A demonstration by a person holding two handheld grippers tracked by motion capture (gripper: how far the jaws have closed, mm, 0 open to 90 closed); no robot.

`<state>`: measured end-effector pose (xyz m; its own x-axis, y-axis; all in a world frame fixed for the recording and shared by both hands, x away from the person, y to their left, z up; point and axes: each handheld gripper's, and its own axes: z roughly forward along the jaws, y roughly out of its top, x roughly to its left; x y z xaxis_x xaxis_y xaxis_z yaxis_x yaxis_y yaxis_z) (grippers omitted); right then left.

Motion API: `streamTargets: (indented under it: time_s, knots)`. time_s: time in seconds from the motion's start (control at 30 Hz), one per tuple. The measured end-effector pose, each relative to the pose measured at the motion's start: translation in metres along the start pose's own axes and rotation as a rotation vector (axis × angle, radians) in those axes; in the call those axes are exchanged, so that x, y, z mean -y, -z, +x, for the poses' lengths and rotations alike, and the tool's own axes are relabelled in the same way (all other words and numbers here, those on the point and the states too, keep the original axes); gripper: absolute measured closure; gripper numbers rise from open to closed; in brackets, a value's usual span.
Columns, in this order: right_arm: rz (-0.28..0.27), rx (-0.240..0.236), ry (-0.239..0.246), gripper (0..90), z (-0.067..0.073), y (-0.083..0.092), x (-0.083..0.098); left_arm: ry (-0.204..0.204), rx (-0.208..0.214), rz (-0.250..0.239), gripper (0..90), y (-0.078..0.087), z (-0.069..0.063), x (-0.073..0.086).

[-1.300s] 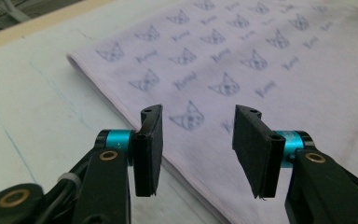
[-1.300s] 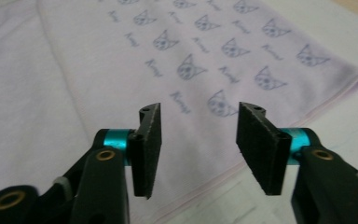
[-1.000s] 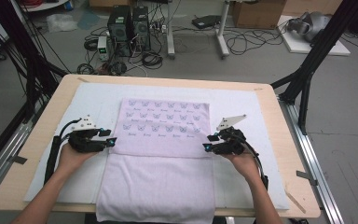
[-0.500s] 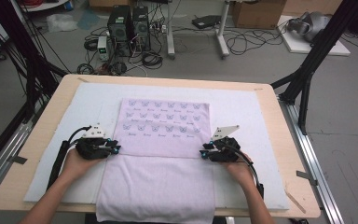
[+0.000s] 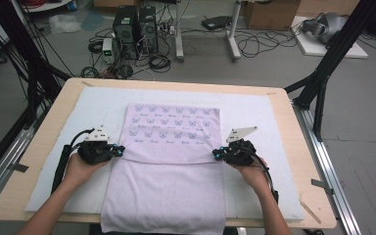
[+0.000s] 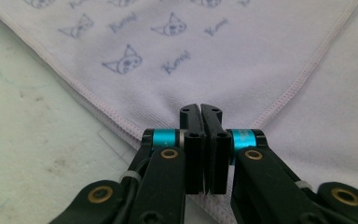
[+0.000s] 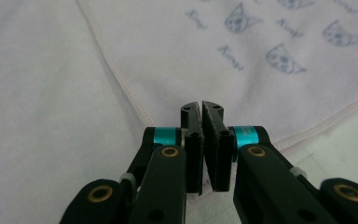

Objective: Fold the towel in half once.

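A lilac towel (image 5: 171,132) printed with small cat faces lies flat on the white mat (image 5: 98,105), and its near part hangs over the table's front edge. A printed flap is folded over the plain part. My left gripper (image 5: 120,150) sits at the flap's left corner and my right gripper (image 5: 215,154) at its right corner. Both have just been closing. In the left gripper view the jaws (image 6: 200,109) stand together with the towel's (image 6: 214,56) hemmed corner running in between them. The right gripper view shows the same: jaws (image 7: 201,106) pressed on the hemmed corner of the towel (image 7: 191,56).
The wooden table (image 5: 46,132) shows bare strips round the mat. Black frame legs (image 5: 323,73) rise beside the right edge and at the far left. On the floor beyond the table stand computer cases (image 5: 134,22) amid cables.
Both grippers' jaws have closed onto the corners of the folded flap. The hands have barely shifted, settling slightly lower onto the towel.
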<state>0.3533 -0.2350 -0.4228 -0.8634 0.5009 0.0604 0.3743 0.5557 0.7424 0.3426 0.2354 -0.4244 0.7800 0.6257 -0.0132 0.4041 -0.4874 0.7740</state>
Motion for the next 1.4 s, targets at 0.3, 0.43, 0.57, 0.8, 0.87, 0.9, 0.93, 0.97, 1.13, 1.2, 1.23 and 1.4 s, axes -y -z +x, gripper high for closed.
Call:
streamTargets:
  time_s: [0.3, 0.43, 0.57, 0.8, 0.87, 0.9, 0.93, 0.97, 1.13, 1.2, 1.23, 1.4]
  knots:
    - [-0.047, 0.018, -0.007, 87.2, -0.005, 0.017, -0.013, 0.017, -0.005, -0.042, 87.6, 0.014, 0.004, -0.012]
    - [-0.061, 0.019, 0.005, 87.3, -0.002, 0.023, -0.017, 0.015, -0.004, -0.057, 87.7, 0.022, 0.001, -0.014]
    - [-0.06, 0.02, 0.03, 87.2, 0.007, 0.035, -0.021, -0.003, 0.003, -0.071, 87.7, 0.032, -0.011, -0.013]
    - [-0.07, -0.007, 0.085, 87.2, 0.047, 0.064, -0.014, -0.064, 0.014, -0.078, 87.7, 0.071, -0.054, 0.009]
    - [-0.058, -0.022, 0.104, 87.2, 0.063, 0.067, -0.006, -0.071, 0.035, -0.073, 87.7, 0.08, -0.067, 0.02]
    - [-0.044, -0.03, 0.11, 87.2, 0.071, 0.068, -0.001, -0.074, 0.046, -0.066, 87.6, 0.083, -0.074, 0.026]
    - [-0.03, -0.042, 0.119, 87.2, 0.078, 0.067, 0.004, -0.079, 0.06, -0.059, 87.5, 0.085, -0.08, 0.031]
    - [-0.014, -0.053, 0.129, 86.9, 0.084, 0.067, 0.009, -0.088, 0.069, -0.05, 87.1, 0.085, -0.084, 0.036]
    - [-0.022, -0.055, 0.09, 66.6, 0.083, 0.059, 0.024, -0.069, 0.038, -0.03, 61.3, 0.073, -0.077, 0.044]
    - [-0.034, -0.057, 0.088, 63.5, 0.077, 0.052, 0.025, -0.067, 0.051, -0.026, 59.2, 0.065, -0.072, 0.044]
    - [-0.04, -0.07, 0.085, 62.3, 0.075, 0.048, 0.026, -0.072, 0.059, -0.024, 59.2, 0.061, -0.071, 0.044]
    - [-0.04, -0.139, 0.076, 61.1, 0.074, 0.027, 0.033, -0.1, 0.126, 0.019, 62.2, 0.045, -0.077, 0.048]
